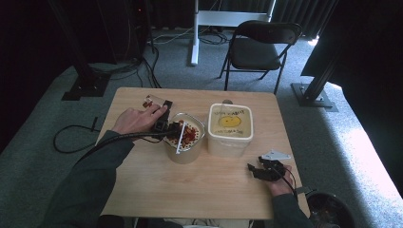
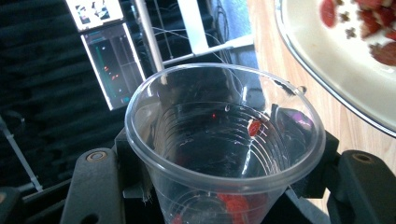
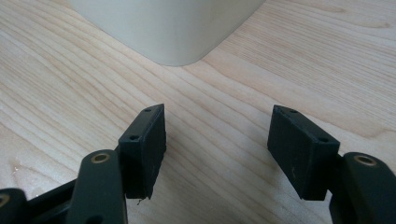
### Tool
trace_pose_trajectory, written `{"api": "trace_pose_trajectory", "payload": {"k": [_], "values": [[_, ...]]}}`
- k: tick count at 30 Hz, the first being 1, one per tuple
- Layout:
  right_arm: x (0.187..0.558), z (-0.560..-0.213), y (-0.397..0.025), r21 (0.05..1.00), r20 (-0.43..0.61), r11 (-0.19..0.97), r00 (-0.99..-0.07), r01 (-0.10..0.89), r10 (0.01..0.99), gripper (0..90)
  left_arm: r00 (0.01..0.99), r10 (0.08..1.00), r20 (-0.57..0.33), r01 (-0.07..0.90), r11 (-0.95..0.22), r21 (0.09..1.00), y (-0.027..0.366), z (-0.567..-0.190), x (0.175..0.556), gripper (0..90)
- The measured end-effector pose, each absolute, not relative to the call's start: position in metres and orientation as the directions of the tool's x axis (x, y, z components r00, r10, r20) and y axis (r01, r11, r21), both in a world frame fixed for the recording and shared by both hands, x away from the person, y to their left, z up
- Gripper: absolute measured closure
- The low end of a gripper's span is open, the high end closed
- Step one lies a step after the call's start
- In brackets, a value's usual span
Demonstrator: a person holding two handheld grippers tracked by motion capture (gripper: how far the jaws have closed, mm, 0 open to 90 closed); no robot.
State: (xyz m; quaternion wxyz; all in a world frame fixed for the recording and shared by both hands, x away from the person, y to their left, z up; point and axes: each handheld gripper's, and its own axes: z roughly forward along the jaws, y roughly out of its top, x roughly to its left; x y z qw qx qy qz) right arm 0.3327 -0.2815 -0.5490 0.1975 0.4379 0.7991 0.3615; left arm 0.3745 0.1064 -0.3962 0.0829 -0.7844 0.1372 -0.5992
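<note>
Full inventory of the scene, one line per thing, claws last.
Table: 1, light wood, centre.
Bowl: 1, metal, red bits inside, table middle left.
Spoon: 1, white, stands in the bowl.
Tub: 1, cream, yellow contents, right of the bowl.
Cup: 1, clear plastic, a few red bits inside, in the left claw, tipped at the bowl.
Chair: 1, black, behind the table.
Bin: 1, dark, floor at bottom right.
Cable: 1, black, floor at left.
Left claw: 1, black, shut on the cup.
Right claw: 1, black, open, low over the table near the tub.
</note>
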Motion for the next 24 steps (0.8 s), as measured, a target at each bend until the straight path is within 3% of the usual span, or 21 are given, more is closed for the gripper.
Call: {"api": "trace_pose_trajectory", "payload": {"k": [6, 9, 11, 12, 16, 19, 21, 24], "values": [[0.333, -0.549, -0.281, 0.75, 0.002, 0.354, -0.538, 0.558, 0.843, 36.3, 0.254, -0.384, 0.888, -0.125, -0.923, -0.363, 0.108, -0.404, 0.371, 37.5], [0.333, -0.549, -0.281, 0.751, 0.003, 0.354, -0.539, 0.558, 0.843, 36.3, 0.267, -0.339, 0.902, -0.129, -0.94, -0.315, 0.107, -0.4, 0.371, 37.6], [0.333, -0.549, -0.281, 0.751, 0.002, 0.355, -0.539, 0.557, 0.842, 36.3, 0.258, -0.374, 0.891, -0.135, -0.927, -0.35, 0.107, -0.403, 0.37, 37.6], [0.333, -0.549, -0.281, 0.751, 0.003, 0.353, -0.538, 0.558, 0.843, 36.3, 0.27, -0.317, 0.909, -0.116, -0.948, -0.296, 0.107, -0.397, 0.373, 37.6], [0.333, -0.549, -0.281, 0.751, 0.003, 0.354, -0.538, 0.558, 0.843, 36.3, 0.29, -0.337, 0.896, -0.147, -0.941, -0.306, 0.105, -0.404, 0.37, 37.6], [0.333, -0.549, -0.281, 0.751, 0.002, 0.354, -0.538, 0.558, 0.843, 36.3, 0.375, -0.141, 0.916, -0.148, -0.985, -0.091, 0.103, -0.392, 0.371, 37.5], [0.333, -0.549, -0.281, 0.751, 0.002, 0.354, -0.538, 0.558, 0.843, 36.3, 0.385, -0.121, 0.915, -0.151, -0.986, -0.067, 0.103, -0.391, 0.371, 37.5], [0.333, -0.549, -0.281, 0.75, -0.001, 0.357, -0.539, 0.557, 0.842, 36.3, 0.438, 0.008, 0.899, -0.145, -0.986, 0.08, 0.103, -0.381, 0.373, 37.4]]}}
